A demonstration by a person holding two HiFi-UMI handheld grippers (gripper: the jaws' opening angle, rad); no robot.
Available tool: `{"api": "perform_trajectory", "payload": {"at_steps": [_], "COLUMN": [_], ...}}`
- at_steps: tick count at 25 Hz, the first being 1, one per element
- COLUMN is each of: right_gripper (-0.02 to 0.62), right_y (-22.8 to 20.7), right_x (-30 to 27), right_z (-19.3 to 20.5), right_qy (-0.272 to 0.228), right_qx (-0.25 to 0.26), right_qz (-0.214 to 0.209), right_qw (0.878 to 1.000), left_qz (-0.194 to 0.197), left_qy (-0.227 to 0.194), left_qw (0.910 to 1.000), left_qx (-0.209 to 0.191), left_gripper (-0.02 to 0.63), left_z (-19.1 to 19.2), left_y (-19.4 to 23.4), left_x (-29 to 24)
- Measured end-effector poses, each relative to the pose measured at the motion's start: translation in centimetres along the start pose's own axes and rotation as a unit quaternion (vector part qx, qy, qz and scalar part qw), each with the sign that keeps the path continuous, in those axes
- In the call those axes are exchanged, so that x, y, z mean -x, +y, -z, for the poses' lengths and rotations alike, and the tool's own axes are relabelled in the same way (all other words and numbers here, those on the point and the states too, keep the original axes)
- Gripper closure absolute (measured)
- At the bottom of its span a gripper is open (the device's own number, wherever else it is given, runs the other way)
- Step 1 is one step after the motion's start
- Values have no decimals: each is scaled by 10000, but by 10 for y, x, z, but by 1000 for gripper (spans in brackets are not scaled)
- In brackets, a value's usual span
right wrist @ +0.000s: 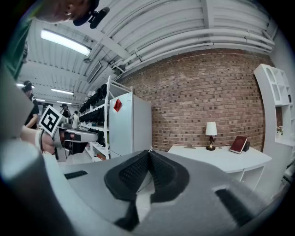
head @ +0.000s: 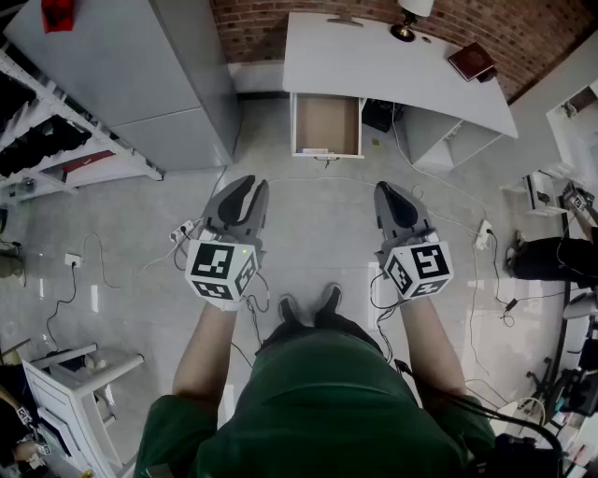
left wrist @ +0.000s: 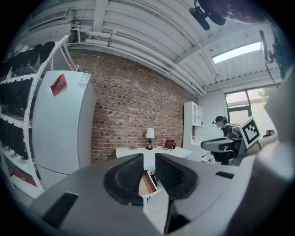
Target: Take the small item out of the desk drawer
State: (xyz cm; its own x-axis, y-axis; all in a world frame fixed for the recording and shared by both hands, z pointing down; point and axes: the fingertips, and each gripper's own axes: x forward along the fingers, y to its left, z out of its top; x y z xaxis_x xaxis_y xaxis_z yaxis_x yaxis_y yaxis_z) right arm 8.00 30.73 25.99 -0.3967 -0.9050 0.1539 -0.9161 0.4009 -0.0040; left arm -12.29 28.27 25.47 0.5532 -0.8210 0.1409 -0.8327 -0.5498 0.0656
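The white desk (head: 374,65) stands against the brick wall, its wooden drawer (head: 326,121) pulled open toward me. A small pale item (head: 316,149) lies at the drawer's near end; I cannot tell what it is. Both grippers hang over the floor, well short of the desk. My left gripper (head: 246,184) is open a narrow gap and holds nothing; in the left gripper view the drawer (left wrist: 148,183) shows between its jaws (left wrist: 149,157). My right gripper (head: 386,189) is shut and empty, its tips meeting (right wrist: 149,152), with the desk (right wrist: 221,159) off to its right.
A grey fridge (head: 140,65) and a shelf rack (head: 56,131) stand at the left. A lamp (head: 404,28) and a red book (head: 472,61) sit on the desk. Cables and a power strip (head: 182,229) lie on the floor. A person (head: 551,257) is at the right.
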Motion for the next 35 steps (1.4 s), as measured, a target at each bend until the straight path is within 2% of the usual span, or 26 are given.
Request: {"api": "perform_trajectory", "payload": {"at_steps": [6,12,21,29,35], "right_gripper": [594,592,592,592,592], "right_y": [-35,-66,-95,-100,-115], "right_x": [5,8,5,-21,-50], "right_z": [6,5,11,14,14], "right_qy": [1,-213,-196,-117,-18], "right_qx": [-60,-258,-349,-351,-365], "right_qz": [-134,-451,-658,-677,-487], "right_qw": [9999,9984,9970,9970,9981], "left_qz": [-64,-182,-371,-562,-602], "left_qy": [51,160,244,274,179], "left_qw": [10000,9997,9990,9980,9980], "left_qx": [-36,-88,-108,2,45], "left_gripper": [534,534,533,534,534], "left_z": [-1,-1,-1,6,0], "left_y": [-29,-56,-78,-50,-17], "left_x": [-25,-47,-64,-80,-106]}}
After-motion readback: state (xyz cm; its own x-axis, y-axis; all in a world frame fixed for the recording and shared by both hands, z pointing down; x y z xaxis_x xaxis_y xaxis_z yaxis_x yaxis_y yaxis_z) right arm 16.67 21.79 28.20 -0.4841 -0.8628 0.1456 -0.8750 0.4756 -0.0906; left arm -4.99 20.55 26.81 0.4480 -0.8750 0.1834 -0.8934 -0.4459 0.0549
